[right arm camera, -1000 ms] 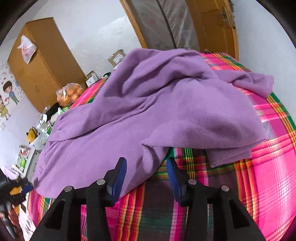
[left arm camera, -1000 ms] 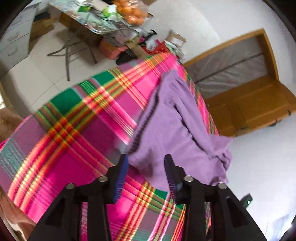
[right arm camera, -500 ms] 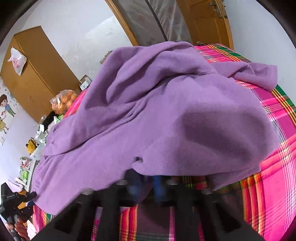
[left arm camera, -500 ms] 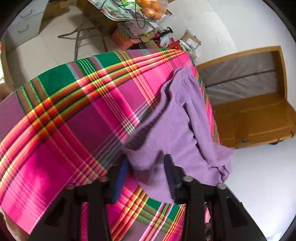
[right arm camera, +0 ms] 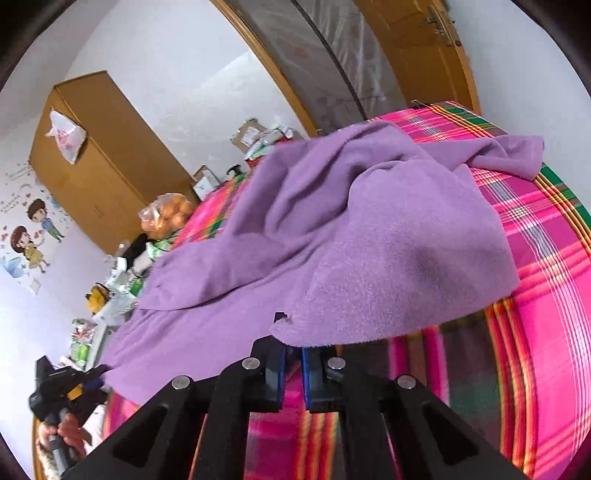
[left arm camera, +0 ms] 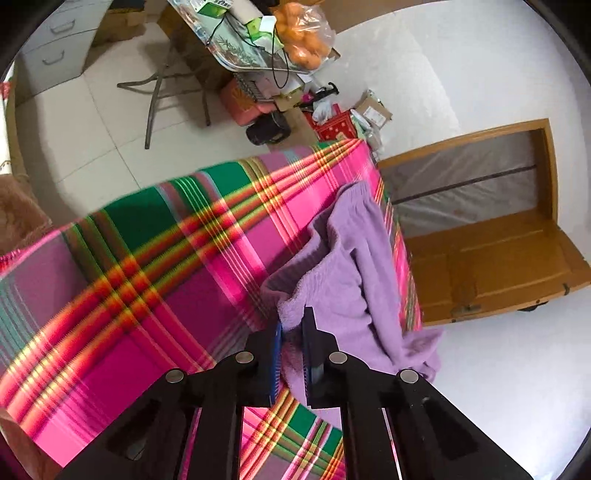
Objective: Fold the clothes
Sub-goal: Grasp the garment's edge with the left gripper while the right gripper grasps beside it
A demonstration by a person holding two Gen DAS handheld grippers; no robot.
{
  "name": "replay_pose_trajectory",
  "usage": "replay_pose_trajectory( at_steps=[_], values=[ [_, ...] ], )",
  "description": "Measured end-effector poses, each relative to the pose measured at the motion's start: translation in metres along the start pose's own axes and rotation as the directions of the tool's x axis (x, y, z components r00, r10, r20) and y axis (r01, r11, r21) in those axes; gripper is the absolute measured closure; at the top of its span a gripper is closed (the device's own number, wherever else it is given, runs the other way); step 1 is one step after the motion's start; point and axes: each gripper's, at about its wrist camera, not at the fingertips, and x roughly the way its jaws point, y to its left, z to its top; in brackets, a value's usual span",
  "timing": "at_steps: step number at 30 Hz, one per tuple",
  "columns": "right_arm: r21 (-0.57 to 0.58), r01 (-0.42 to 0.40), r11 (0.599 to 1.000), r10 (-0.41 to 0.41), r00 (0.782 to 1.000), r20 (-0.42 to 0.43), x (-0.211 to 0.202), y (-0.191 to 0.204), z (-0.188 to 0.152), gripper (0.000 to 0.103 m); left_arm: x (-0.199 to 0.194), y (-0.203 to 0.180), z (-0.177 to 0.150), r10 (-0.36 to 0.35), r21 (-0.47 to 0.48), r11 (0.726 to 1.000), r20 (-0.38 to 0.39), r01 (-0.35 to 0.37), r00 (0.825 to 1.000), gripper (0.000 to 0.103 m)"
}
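A purple fleece garment lies rumpled on a table covered with a pink, green and yellow plaid cloth. My left gripper is shut on the garment's ribbed edge and holds it lifted off the cloth. In the right wrist view the garment spreads wide across the cloth. My right gripper is shut on its near edge, which drapes over the fingertips. The left gripper shows at the far left, in a hand.
A cluttered folding table with a bag of oranges stands on the tiled floor beyond the table. A wooden door is to the right. A wooden wardrobe and boxes stand against the wall.
Both grippers went from open to shut on the garment's edges. The left one has lifted its edge off the cloth and pulled back; the right one now carries the near edge.
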Motion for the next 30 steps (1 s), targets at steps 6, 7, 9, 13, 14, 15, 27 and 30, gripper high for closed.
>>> replay_pose_trajectory(
  at_steps=[6, 7, 9, 13, 14, 15, 27, 30],
  values=[
    [-0.029, -0.019, 0.999, 0.019, 1.0, -0.015, -0.022, 0.015, -0.021, 0.096, -0.015, 0.01, 0.003, -0.001, -0.005, 1.0, 0.021, 0.001, 1.0, 0.093],
    [-0.027, -0.021, 0.999, 0.02, 1.0, -0.024, -0.021, 0.017, -0.024, 0.096, -0.017, 0.014, 0.002, 0.0, -0.013, 1.0, 0.02, 0.0, 1.0, 0.093],
    [-0.04, -0.001, 0.999, -0.001, 0.999, -0.044, -0.018, 0.015, -0.032, 0.096, -0.02, 0.019, 0.0, 0.0, -0.02, 1.0, 0.019, 0.001, 1.0, 0.093],
    [-0.047, 0.063, 0.997, -0.068, 0.992, -0.105, -0.004, 0.004, -0.044, 0.096, -0.02, 0.026, -0.007, 0.002, -0.027, 1.0, 0.006, -0.002, 1.0, 0.093],
    [-0.049, 0.081, 0.995, -0.087, 0.989, -0.122, 0.0, 0.001, -0.045, 0.096, -0.02, 0.028, -0.008, 0.006, -0.028, 1.0, 0.0, -0.006, 1.0, 0.093],
    [-0.051, 0.096, 0.994, -0.103, 0.985, -0.141, 0.004, -0.002, -0.045, 0.095, -0.02, 0.03, -0.01, 0.011, -0.025, 1.0, -0.006, -0.011, 1.0, 0.093],
    [-0.257, 0.106, 0.961, -0.171, 0.954, -0.246, -0.005, 0.002, -0.044, 0.086, -0.03, 0.021, -0.004, 0.094, 0.043, 0.995, -0.027, -0.093, 0.995, 0.089],
    [-0.297, 0.107, 0.949, -0.19, 0.944, -0.269, -0.015, -0.002, -0.044, 0.086, -0.043, 0.021, -0.001, 0.156, 0.061, 0.986, -0.007, -0.156, 0.988, 0.089]
  ],
)
